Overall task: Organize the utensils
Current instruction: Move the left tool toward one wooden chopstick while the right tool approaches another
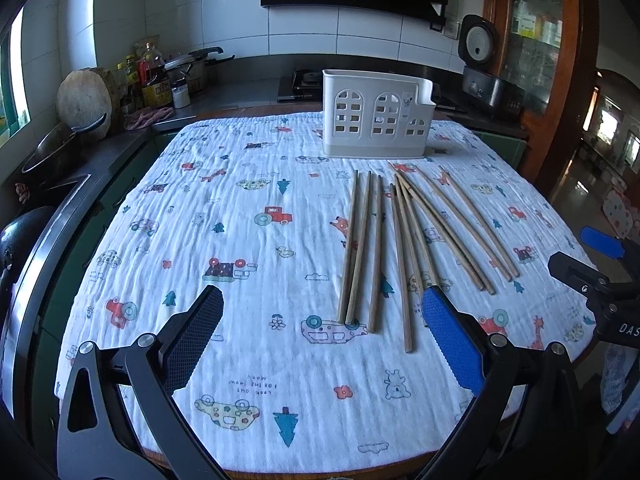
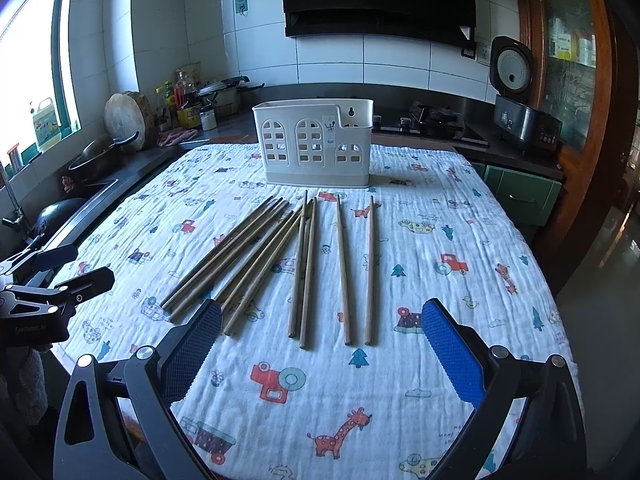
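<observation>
Nearest to me was the white cloth (image 2: 440, 240) with its little trucks and giraffes, spread over the counter; just above it my right tongs (image 2: 322, 344) hung wide open, holding nothing; my left tongs (image 1: 322, 332) were wide open too, and just as empty.

The chopsticks (image 2: 304, 264) lay flat on the cloth in front of both tongs, all loose, in a rough fan; I saw a bunch of three on the left side (image 1: 360, 248), a crossed bunch in the middle, and two that lay apart on the right side (image 2: 356, 268); their thick ends pointed at me and their thin ends pointed away. The white holder (image 2: 316, 144) stood upright at the far side of the cloth, just past the thin ends; I saw no sticks poking out of its top.

So I judged that no stick had gone in yet, and the step in hand was the first pick. The next move, I thought, called for bringing one pair of tongs low over a stick, closing on it near the middle, then tipping it up to drop it into the holder; the two sticks lying apart looked easiest, because the crossed ones could drag their neighbours along; thin sticks could also roll away on soft cloth.
</observation>
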{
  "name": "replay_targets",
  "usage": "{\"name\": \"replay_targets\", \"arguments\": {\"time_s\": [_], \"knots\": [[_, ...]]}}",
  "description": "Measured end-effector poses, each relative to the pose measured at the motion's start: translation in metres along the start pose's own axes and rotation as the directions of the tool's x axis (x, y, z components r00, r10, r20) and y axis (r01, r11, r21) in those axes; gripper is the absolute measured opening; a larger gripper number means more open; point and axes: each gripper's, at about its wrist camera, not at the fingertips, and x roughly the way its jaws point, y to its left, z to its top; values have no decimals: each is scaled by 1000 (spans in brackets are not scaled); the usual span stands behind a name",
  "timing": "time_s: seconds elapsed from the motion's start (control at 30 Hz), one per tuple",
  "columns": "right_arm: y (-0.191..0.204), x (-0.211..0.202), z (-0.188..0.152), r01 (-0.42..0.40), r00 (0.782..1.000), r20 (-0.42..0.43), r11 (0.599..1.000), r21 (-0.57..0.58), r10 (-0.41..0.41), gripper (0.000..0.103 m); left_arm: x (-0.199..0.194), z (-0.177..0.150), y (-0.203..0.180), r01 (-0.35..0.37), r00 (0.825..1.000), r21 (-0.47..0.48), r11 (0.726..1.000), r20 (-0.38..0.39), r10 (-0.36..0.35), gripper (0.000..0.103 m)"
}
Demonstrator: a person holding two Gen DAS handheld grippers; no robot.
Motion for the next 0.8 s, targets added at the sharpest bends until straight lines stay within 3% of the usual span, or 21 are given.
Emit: {"name": "replay_targets", "arguments": {"time_s": [0.8], "knots": [[-12,46,8,31,996,-88,999,-39,-34,97,55,21,5,11,995,22,1000,-103,-9,98]]}}
